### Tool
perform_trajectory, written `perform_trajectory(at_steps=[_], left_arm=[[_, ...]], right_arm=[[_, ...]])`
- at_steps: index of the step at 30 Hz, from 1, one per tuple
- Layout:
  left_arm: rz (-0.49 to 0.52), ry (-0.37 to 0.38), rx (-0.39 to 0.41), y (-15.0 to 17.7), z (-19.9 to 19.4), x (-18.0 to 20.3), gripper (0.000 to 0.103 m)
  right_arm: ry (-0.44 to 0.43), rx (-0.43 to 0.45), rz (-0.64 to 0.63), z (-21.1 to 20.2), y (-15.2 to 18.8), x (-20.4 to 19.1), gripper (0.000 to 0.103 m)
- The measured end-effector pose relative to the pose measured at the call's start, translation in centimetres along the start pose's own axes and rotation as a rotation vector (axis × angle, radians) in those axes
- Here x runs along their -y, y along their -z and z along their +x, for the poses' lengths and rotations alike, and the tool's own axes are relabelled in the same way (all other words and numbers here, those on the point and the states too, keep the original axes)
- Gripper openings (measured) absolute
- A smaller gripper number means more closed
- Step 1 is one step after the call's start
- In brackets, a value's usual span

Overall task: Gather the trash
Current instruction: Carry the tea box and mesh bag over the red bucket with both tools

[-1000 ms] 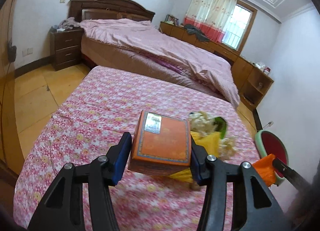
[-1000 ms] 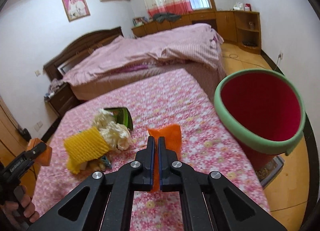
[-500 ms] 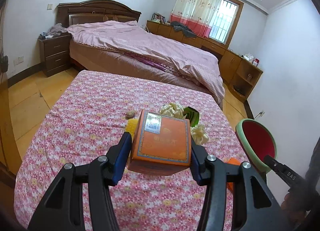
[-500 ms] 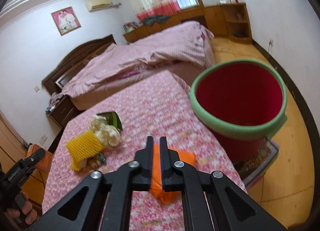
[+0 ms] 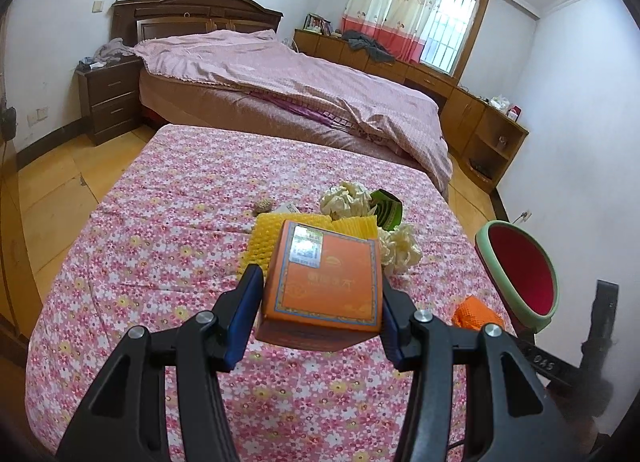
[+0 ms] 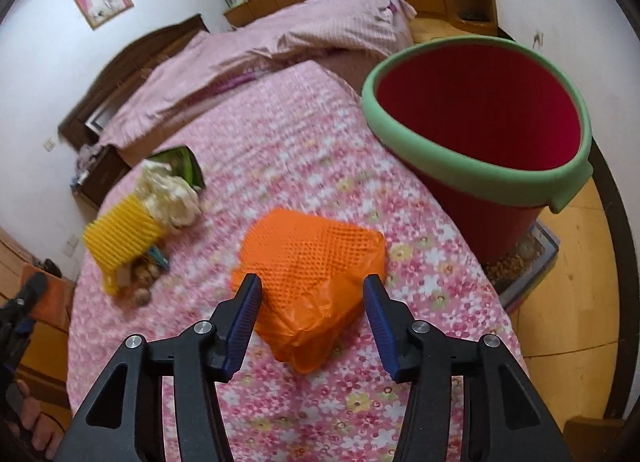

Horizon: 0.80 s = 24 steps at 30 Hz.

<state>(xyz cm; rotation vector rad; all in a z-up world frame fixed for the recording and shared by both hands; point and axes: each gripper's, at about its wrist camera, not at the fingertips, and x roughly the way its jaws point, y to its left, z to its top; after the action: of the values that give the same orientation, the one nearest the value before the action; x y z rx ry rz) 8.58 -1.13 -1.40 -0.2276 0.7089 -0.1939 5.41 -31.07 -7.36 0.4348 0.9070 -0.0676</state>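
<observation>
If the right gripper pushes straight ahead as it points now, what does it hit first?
Most likely the orange foam net lying on the floral tablecloth, between the open right gripper fingers. Depth is hard to judge.

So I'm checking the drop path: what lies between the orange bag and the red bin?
Only bare floral tablecloth separates the orange bag from the red bin, seen in the right wrist view.

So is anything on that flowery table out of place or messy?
Yes: a heap of litter sits mid-table, with a yellow foam net, crumpled tissues and a green wrapper. An orange foam net lies nearer the red bin, between the open right hand-held gripper's fingers.
</observation>
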Motion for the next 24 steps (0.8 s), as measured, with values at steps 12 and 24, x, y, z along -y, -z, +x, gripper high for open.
perform_trajectory(at_steps=[12,24], left_arm=[[0.025,0.008,-0.028,0.1,1.0,1.2,0.054],[0.147,0.091,-0.079,-1.0,3.2,7.1,0.054]], right_arm=[[-0.035,-0.011,-0.089,0.8,1.5,-2.0,0.008],[-0.037,0.169,-0.079,-4.9,-1.3,0.7,0.006]])
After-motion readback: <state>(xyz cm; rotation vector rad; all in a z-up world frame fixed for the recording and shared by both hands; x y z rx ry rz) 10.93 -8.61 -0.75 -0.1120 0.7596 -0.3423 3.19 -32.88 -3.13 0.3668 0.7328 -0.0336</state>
